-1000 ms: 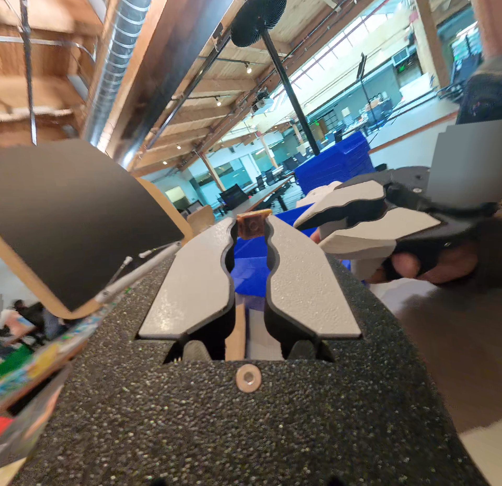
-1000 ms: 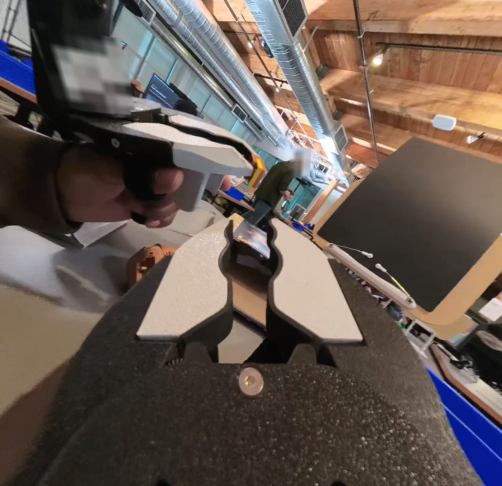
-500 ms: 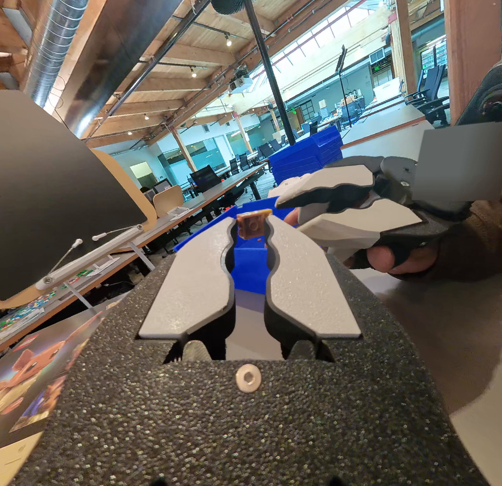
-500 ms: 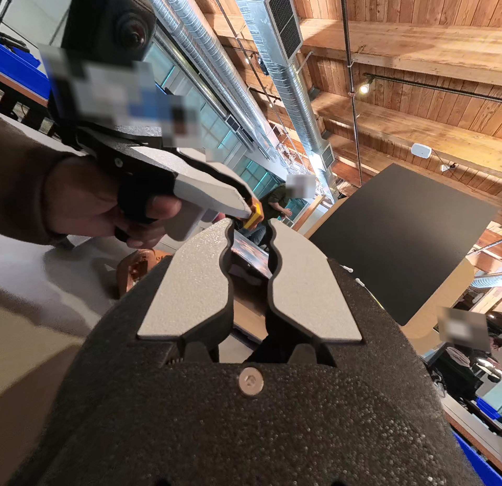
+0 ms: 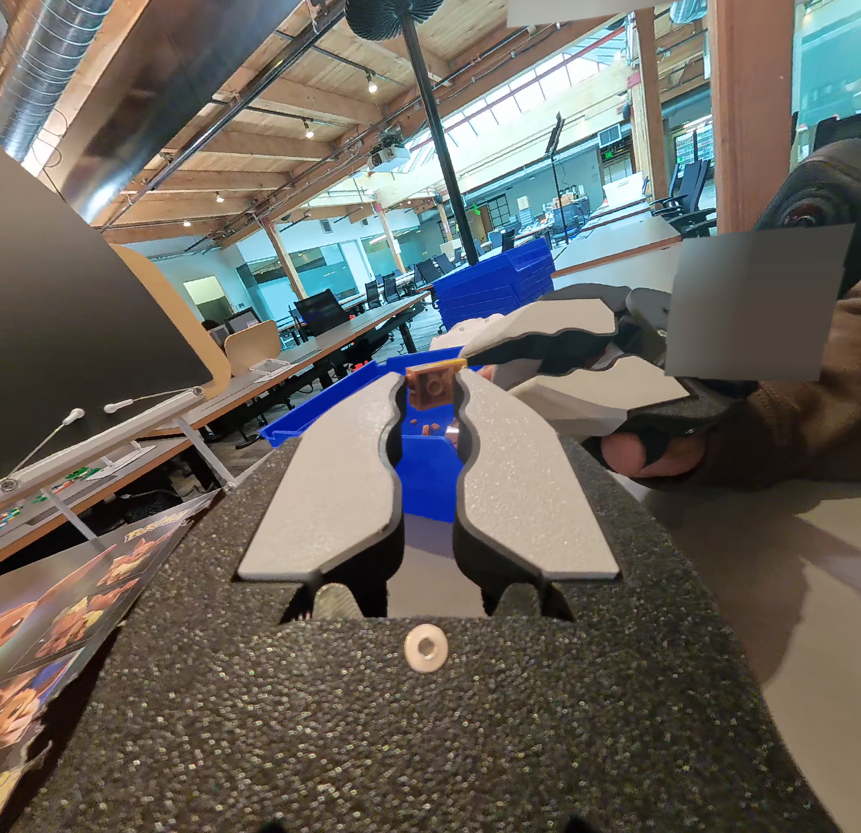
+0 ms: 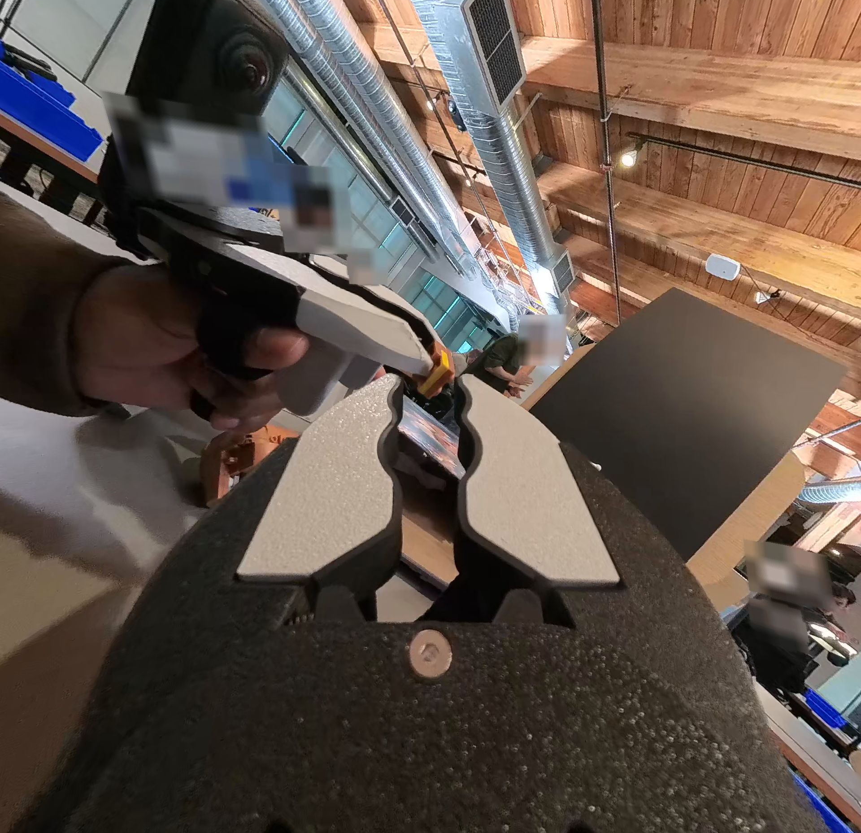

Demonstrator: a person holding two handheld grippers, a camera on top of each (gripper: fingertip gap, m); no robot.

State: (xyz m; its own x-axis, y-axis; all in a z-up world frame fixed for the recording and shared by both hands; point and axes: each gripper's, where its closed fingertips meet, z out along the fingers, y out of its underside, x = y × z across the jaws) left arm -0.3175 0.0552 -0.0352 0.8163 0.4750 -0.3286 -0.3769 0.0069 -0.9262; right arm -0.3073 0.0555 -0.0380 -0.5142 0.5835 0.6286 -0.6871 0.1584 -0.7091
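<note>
The left claw (image 5: 429,386) is raised above the bench (image 5: 727,559) and tilted slightly upward, and a small brown brick (image 5: 431,387) is pinched between its fingertips, stud side facing the camera, with the jaws closed in only at the tips. In the right wrist view the same brick is seen with a yellow edge (image 6: 437,374), held at the tip of the left claw (image 6: 421,365), which is gripped by a hand (image 6: 153,340) in a brown sleeve coming in from the left.

The right claw (image 5: 470,358) is brought in from the right, held by a hand (image 5: 652,452) in a dark fingerless glove, its upper fingertip touching or just beside the top edge of the brick. In its own view the right claw (image 6: 429,384) is seen with a narrow gap between its tips and nothing gripped; the brick lies just beyond and above that gap.

Below the left claw a blue bin (image 5: 335,400) with small brown pieces in it is seen on the bench. A printed booklet (image 5: 70,591) lies at the left, near a black board (image 5: 84,321) with a wooden rim.
</note>
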